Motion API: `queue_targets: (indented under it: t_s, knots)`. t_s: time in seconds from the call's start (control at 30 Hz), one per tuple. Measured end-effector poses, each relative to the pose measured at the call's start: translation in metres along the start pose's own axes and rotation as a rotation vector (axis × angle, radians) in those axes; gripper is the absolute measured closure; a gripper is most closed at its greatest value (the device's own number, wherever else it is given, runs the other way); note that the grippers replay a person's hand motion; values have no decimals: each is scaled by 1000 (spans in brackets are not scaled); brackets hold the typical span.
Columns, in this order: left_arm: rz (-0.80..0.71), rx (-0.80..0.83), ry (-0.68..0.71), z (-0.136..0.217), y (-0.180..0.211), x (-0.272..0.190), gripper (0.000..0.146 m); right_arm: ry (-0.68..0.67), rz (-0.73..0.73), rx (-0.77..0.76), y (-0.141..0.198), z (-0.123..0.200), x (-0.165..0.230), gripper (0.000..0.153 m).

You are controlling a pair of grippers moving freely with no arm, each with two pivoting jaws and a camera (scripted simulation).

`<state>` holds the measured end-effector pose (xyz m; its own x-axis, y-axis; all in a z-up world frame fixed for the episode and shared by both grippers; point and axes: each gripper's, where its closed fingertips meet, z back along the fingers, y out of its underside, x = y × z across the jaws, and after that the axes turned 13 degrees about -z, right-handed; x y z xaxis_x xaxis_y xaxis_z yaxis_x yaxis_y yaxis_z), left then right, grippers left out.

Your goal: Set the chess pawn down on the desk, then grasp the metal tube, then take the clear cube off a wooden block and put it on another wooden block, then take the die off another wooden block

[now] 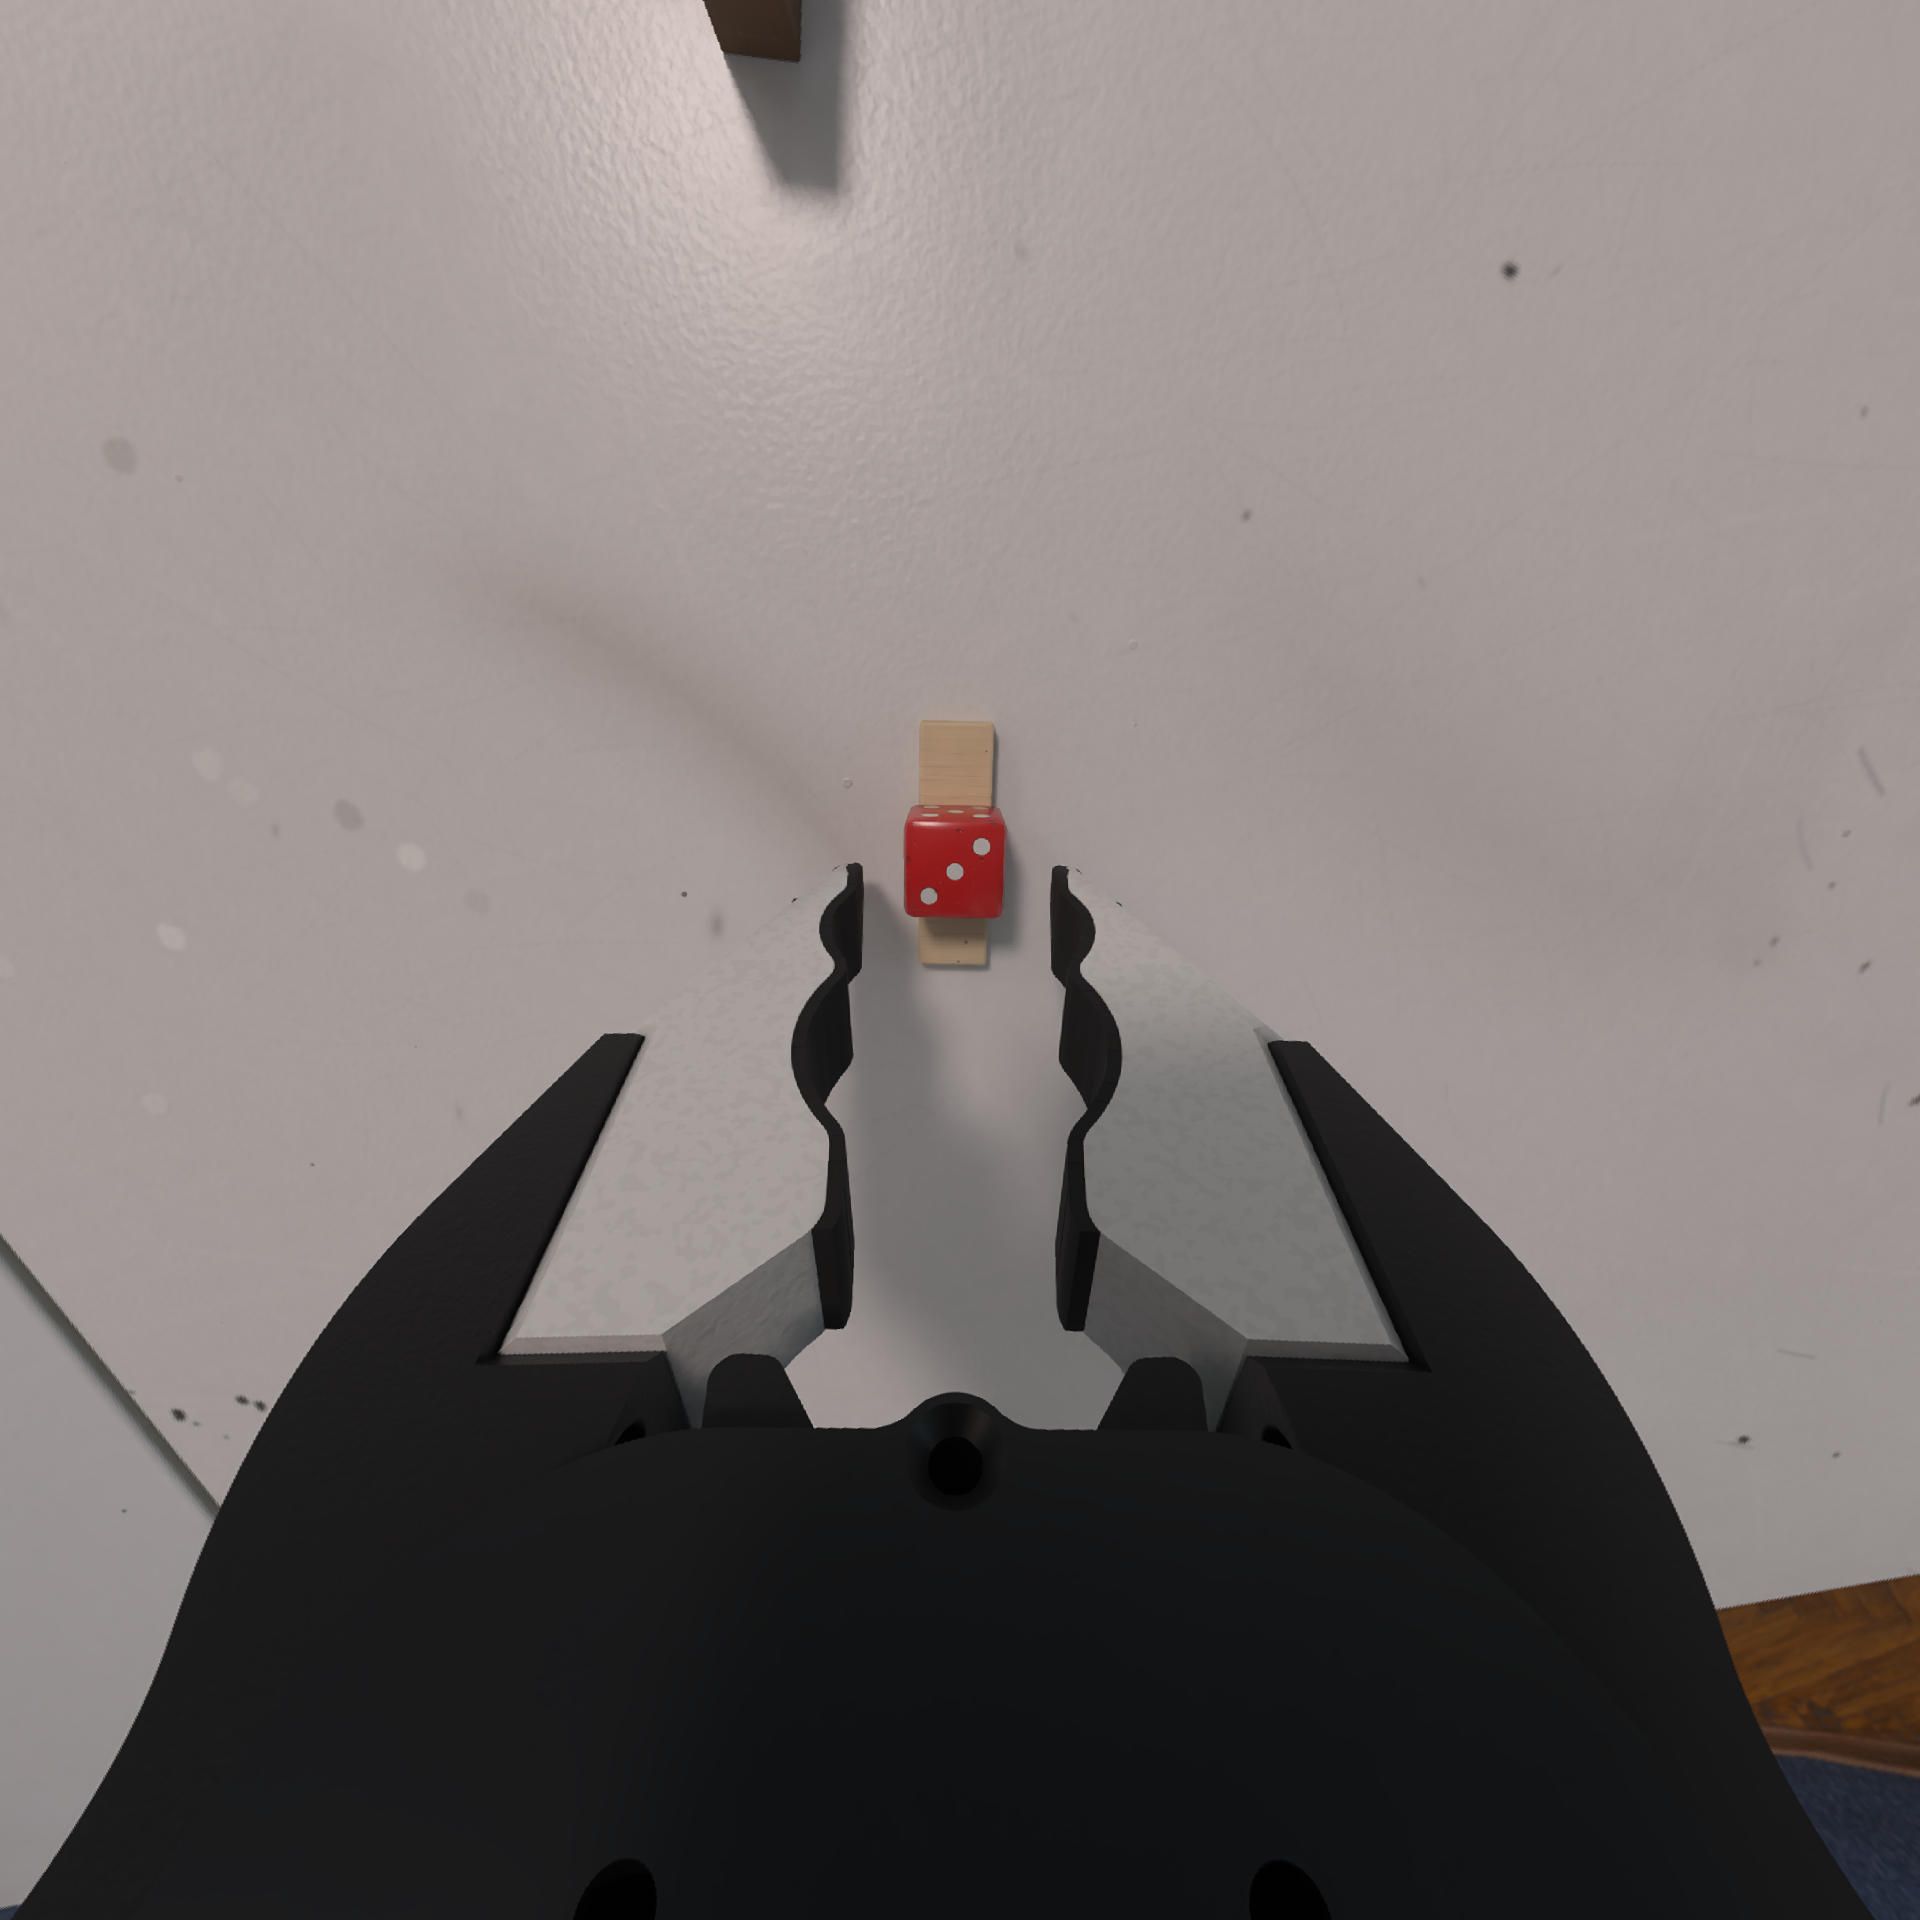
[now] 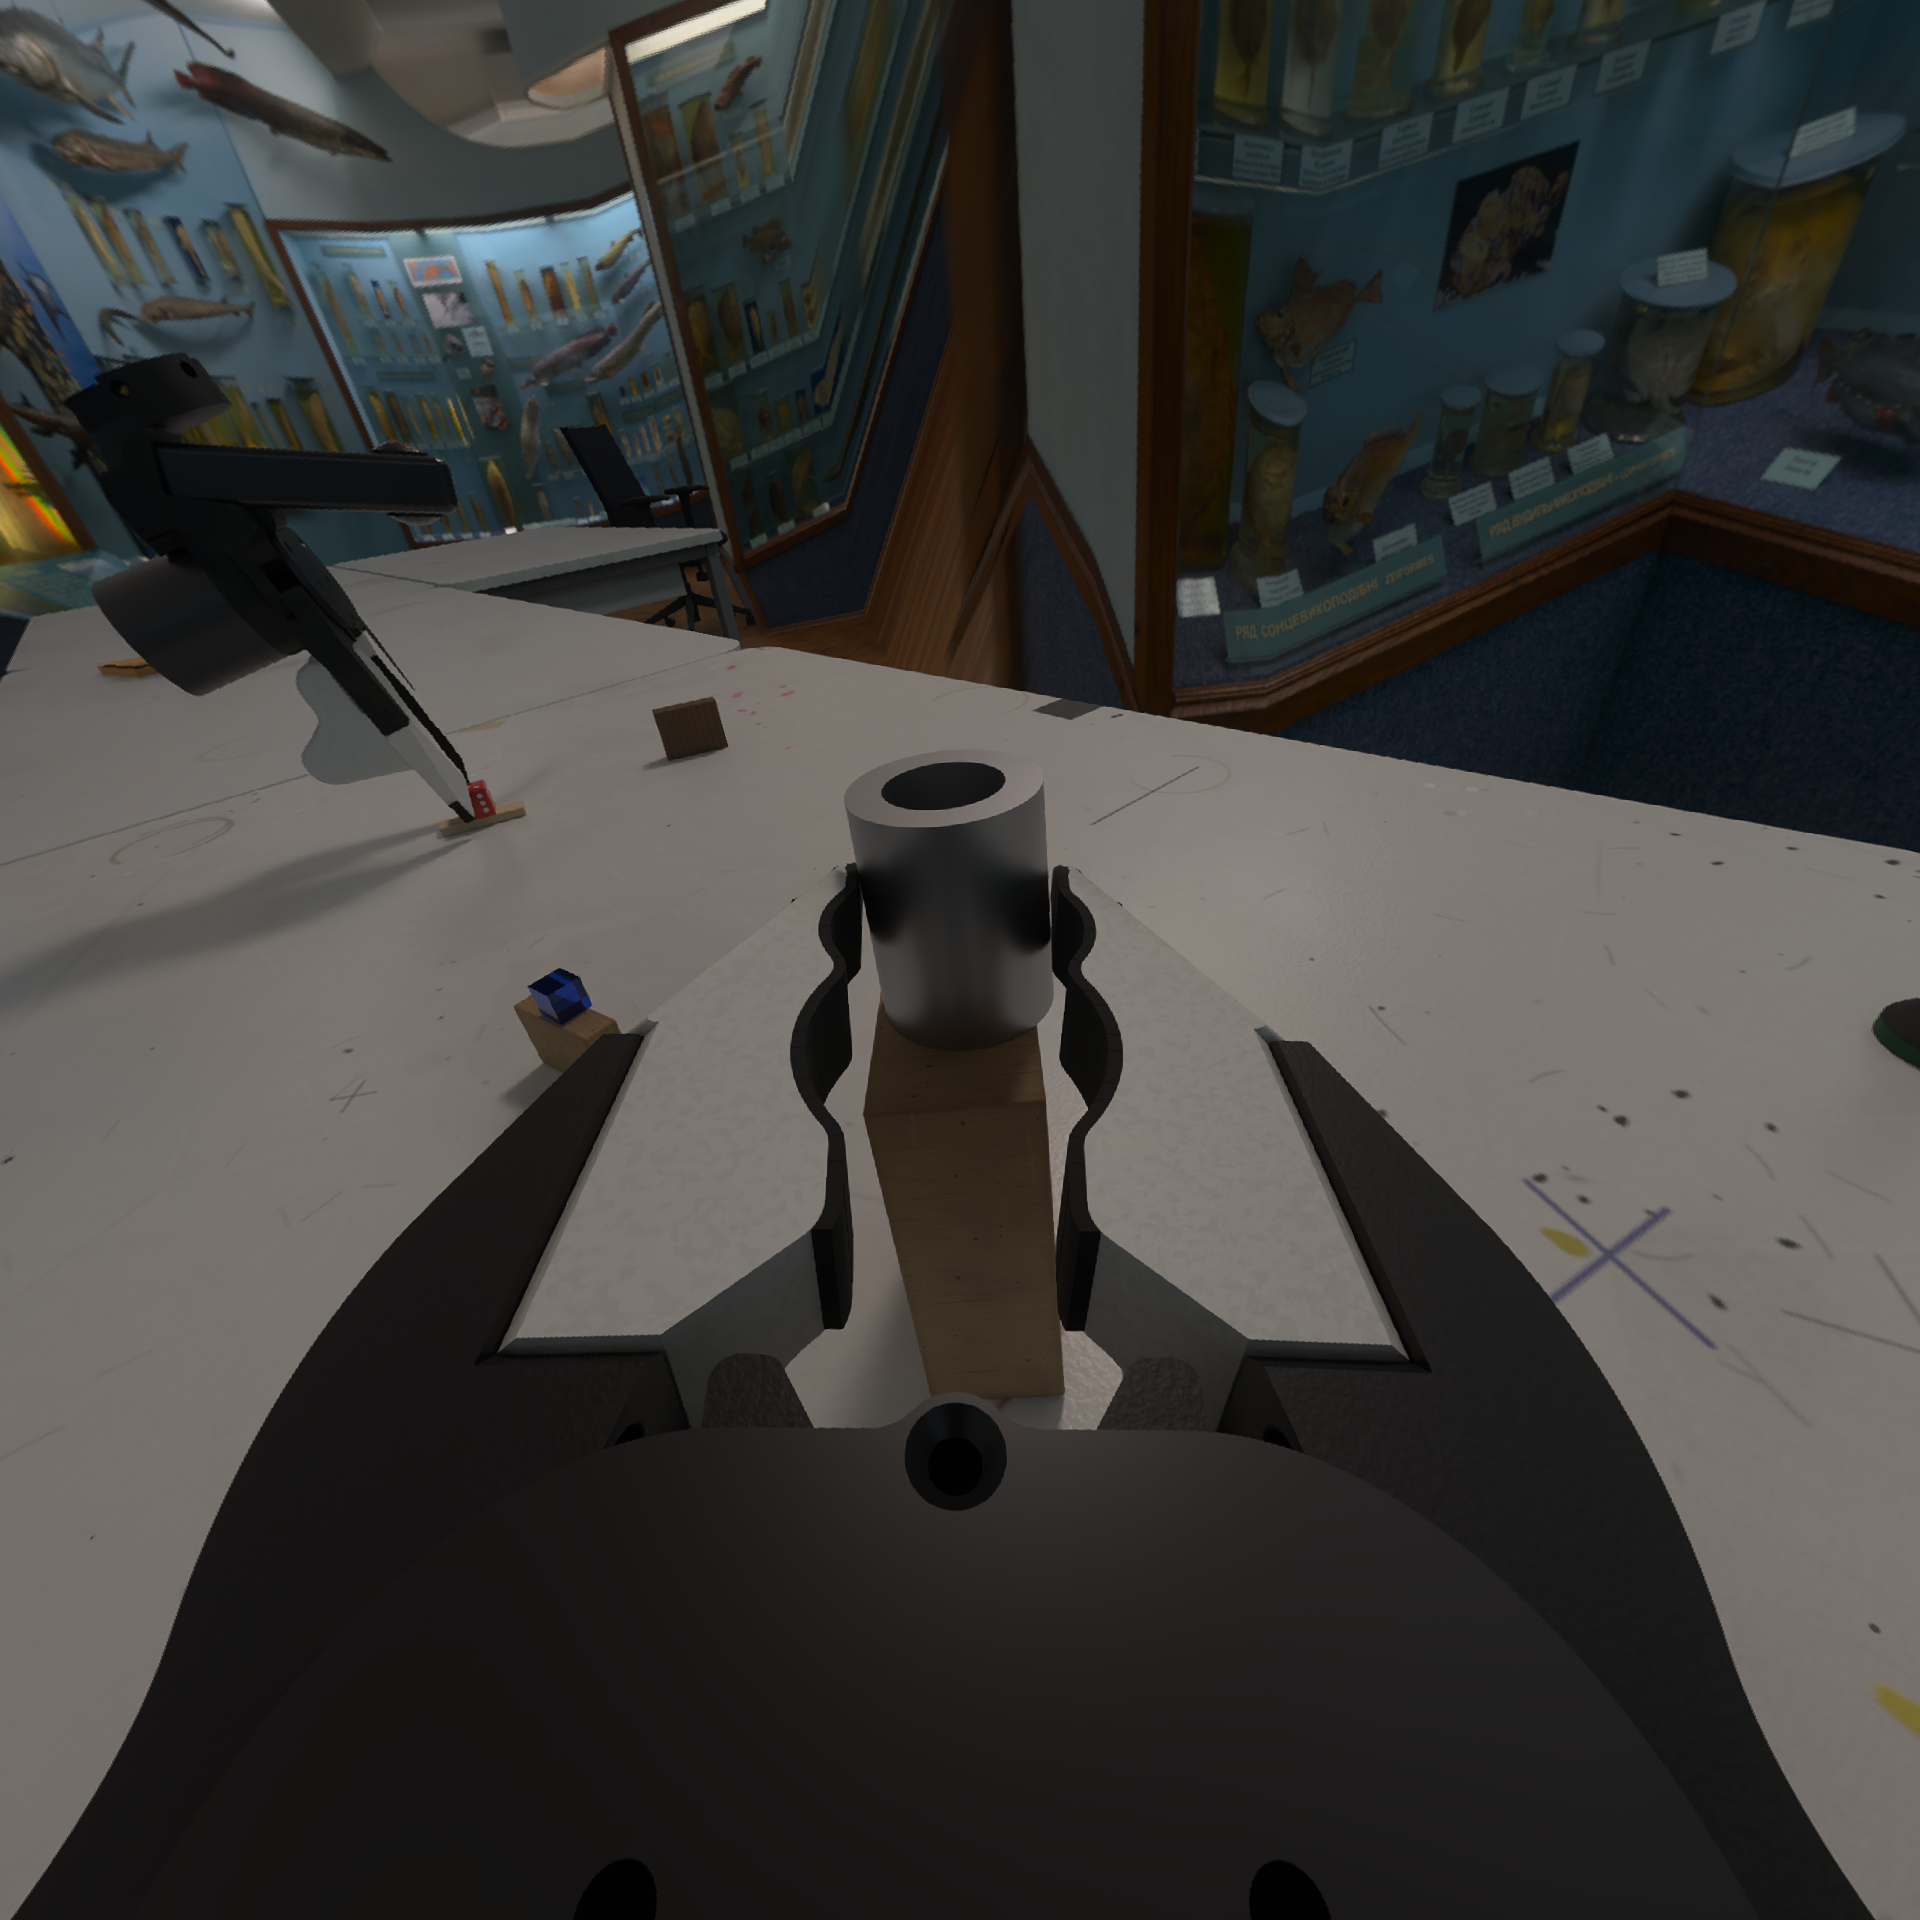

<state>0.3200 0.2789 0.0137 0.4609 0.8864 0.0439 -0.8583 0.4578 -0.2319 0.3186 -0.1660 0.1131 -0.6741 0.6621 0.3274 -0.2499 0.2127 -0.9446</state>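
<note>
In the left wrist view a red die sits on a thin pale wooden block on the white desk. My left gripper is open, its fingertips on either side of the die with a gap on both sides. In the right wrist view my right gripper is shut on the upright metal tube, which stands on a tall wooden block. The left gripper shows farther off at the die. A clear blue cube rests on a pale wooden block.
A dark brown block stands on the desk behind the tube; it also shows at the top of the left wrist view. A dark round object lies at the right edge. The desk edge runs behind.
</note>
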Motion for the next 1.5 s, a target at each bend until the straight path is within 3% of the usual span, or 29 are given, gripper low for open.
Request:
queue_targets:
  t_s: [0.23,0.33,0.53,0.7,0.83,0.93,1.07,1.33,1.5]
  knots:
    - [-16,0,-7,0,0,0,128,0,1,0,0,0,0,116]
    - [-42,-17,5,3,-2,-4,128,0,-2,1,0,0,0,116]
    - [-149,-138,-79,51,-24,-23,128,2,-3,5,0,-1,0,116]
    - [-421,-339,-55,109,-62,-99,128,5,-1,10,1,-1,0,116]
    - [-704,-459,47,129,-87,-188,128,5,2,9,1,-1,0,116]
    - [-868,-505,132,121,-103,-247,128,4,4,7,1,-1,0,116]
    - [-962,-461,213,90,-118,-292,128,0,3,-2,1,-1,0,116]
    - [-1065,-228,269,21,-106,-329,128,-4,-1,-6,1,0,0,116]
    - [-1111,-141,232,-2,-96,-335,128,-4,-1,-6,1,0,0,116]
